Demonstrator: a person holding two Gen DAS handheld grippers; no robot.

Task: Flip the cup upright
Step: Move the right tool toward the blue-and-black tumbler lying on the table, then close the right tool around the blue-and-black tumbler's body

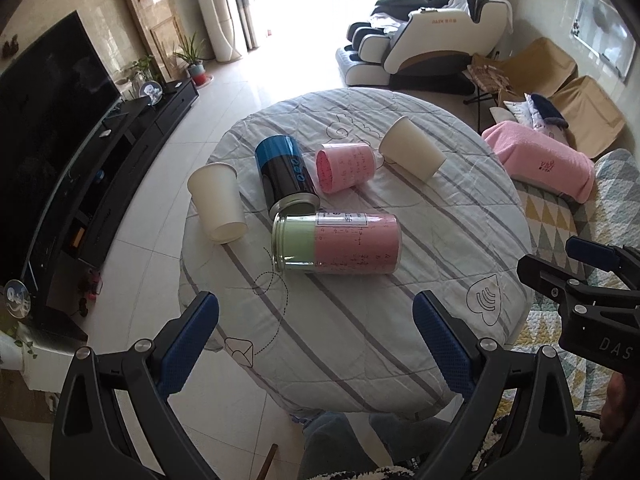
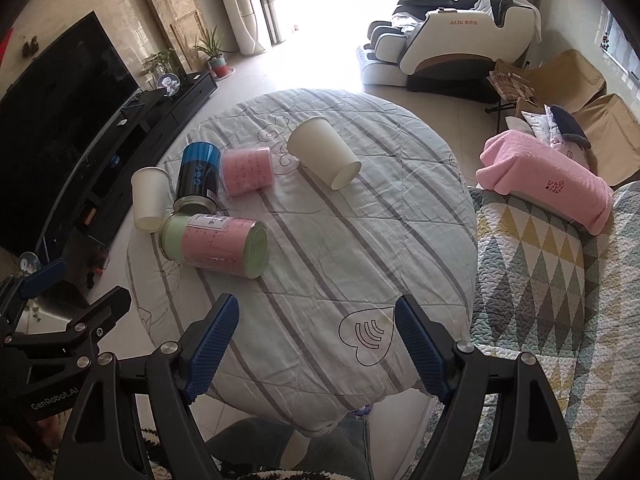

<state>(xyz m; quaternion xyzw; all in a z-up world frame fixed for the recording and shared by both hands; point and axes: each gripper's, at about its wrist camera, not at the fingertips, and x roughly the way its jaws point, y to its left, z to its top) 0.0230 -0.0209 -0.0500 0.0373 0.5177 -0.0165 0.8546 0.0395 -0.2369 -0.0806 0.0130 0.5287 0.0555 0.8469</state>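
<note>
Cups lie tipped on the worktop (image 1: 460,280): white cup (image 1: 218,208) at left, blue can (image 1: 286,174), green-pink jar (image 1: 336,242), pink cup (image 1: 344,168), white cup (image 1: 412,154). Left claw (image 1: 316,344) and right claw (image 2: 316,348), both spread and empty, should straddle one cup's wall, then tilt it up.

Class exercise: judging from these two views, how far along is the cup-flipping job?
Done: nothing; all five cups lie on their sides, from the white cup to the green-and-pink jar. In hand: nothing; left gripper and right gripper are open, empty. Left: everything.
</note>
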